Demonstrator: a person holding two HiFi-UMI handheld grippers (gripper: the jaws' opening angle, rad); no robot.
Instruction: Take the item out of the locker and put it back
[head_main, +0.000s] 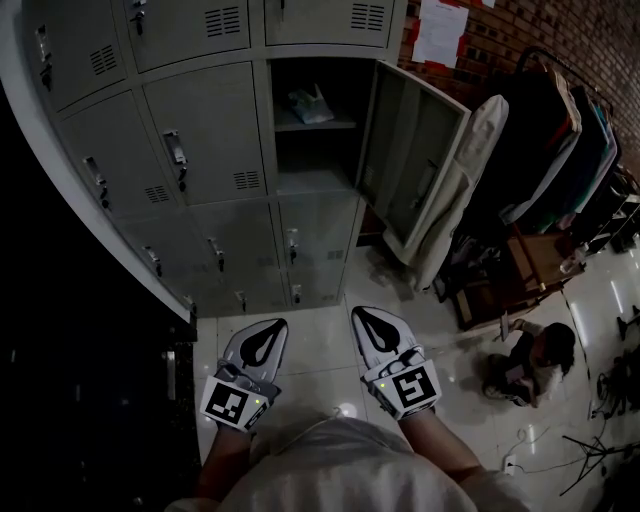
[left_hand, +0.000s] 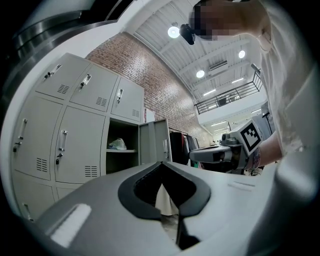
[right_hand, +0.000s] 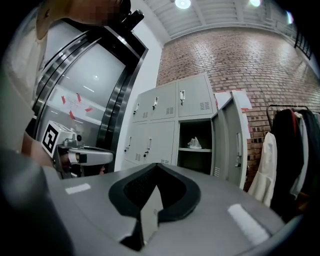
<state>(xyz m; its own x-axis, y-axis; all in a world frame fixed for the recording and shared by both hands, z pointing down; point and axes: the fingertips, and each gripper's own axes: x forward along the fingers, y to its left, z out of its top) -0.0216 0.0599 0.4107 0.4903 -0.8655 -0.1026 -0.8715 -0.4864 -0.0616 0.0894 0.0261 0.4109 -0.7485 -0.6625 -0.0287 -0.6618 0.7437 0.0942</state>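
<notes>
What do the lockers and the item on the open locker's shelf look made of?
Lockers: painted sheet metal, matte light grey, judging by the pressed vents and thin open door. Item: probably a thin, crinkled plastic bag, pale; too small to be sure.

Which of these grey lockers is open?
The grey metal locker in the rightmost column, below the top row: its door hangs open, showing a pale item inside.

We log lockers of matt grey painted metal; floor glossy tile (bright glare on it); brick wall rough; coat pale cloth.
</notes>
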